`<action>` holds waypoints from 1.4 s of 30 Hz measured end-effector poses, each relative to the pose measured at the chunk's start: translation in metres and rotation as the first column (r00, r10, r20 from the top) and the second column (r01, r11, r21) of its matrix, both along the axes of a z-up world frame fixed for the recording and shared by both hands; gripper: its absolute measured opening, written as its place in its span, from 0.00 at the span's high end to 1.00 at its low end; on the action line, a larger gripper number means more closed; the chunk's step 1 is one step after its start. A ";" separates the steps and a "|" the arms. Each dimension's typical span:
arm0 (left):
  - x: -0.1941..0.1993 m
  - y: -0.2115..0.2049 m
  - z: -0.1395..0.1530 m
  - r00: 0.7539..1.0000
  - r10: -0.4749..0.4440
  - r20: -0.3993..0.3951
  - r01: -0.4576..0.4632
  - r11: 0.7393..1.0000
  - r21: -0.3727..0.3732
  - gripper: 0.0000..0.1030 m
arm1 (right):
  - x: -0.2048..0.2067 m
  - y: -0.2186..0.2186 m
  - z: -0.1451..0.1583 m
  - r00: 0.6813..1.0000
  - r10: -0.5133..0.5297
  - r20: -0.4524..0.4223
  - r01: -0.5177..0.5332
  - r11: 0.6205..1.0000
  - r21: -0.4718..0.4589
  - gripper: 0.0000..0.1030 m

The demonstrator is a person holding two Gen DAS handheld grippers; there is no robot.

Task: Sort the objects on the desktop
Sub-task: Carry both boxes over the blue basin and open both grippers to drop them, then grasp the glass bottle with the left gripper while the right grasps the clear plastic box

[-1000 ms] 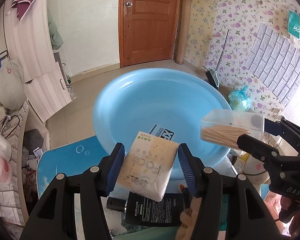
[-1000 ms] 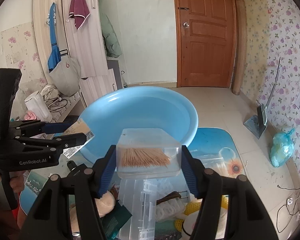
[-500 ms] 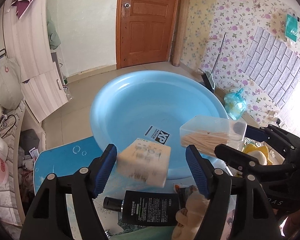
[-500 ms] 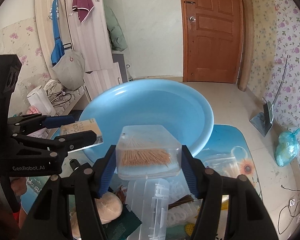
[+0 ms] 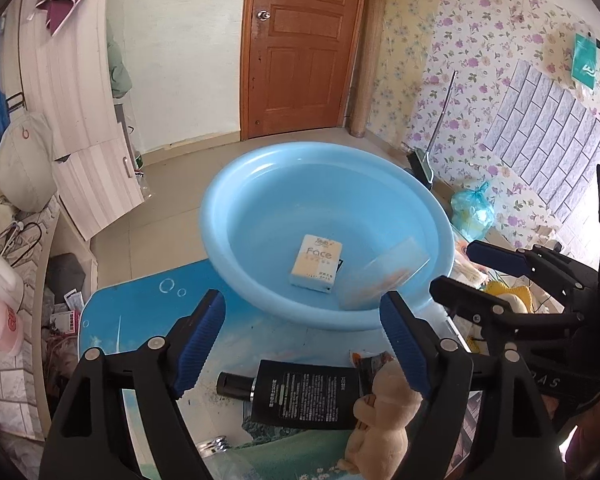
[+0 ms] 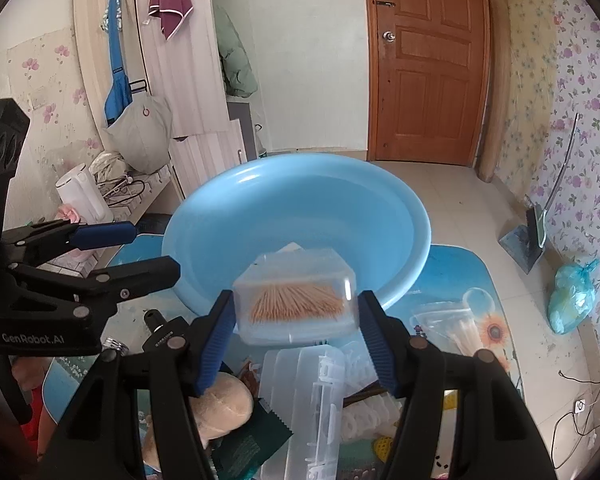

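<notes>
A cluttered blue-printed tabletop (image 5: 140, 320) in a flowered-wallpaper room. Near the cameras much seems left to sort: a black tube (image 5: 300, 394), a tan plush toy (image 5: 384, 416) and clear plastic cases (image 6: 304, 404). The left gripper (image 5: 302, 340) gapes wide, empty. The right gripper (image 6: 296, 330) looks parted; its clear toothpick box (image 6: 296, 300) appears blurred, perhaps dropping. Beyond, in the round light-blue plastic basin (image 5: 236, 208), lies a cream tissue pack (image 5: 316, 263)

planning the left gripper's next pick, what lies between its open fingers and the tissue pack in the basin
In the left wrist view, only bare blue tabletop and the basin's near rim lie between the open left gripper and the tissue pack.
</notes>
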State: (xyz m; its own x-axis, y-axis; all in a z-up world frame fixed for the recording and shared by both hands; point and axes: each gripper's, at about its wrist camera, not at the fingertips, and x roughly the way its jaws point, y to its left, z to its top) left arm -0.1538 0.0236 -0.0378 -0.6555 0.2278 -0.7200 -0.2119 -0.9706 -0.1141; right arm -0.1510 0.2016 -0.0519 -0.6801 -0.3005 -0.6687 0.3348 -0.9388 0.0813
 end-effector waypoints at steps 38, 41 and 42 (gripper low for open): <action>0.082 -0.079 -0.067 0.972 0.177 0.153 -0.174 0.984 -0.031 0.08 | 0.056 0.008 -0.020 0.997 -0.051 0.058 0.049 0.998 0.047 0.40; 0.084 -0.090 -0.079 0.961 0.207 0.183 -0.205 0.978 -0.032 0.08 | 0.056 0.015 -0.024 0.994 -0.076 0.073 0.073 0.996 0.049 0.40; 0.083 -0.094 -0.083 0.957 0.217 0.194 -0.215 0.976 -0.033 0.08 | 0.055 0.016 -0.025 0.994 -0.082 0.076 0.078 0.996 0.051 0.40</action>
State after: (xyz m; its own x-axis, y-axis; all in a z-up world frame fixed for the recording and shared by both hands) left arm -0.0703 -0.0707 -0.1207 -0.5347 0.0869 -0.8405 0.0284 -0.9923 -0.1207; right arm -0.0962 0.2181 -0.0767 -0.6459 -0.2138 -0.7329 0.2527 -0.9657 0.0590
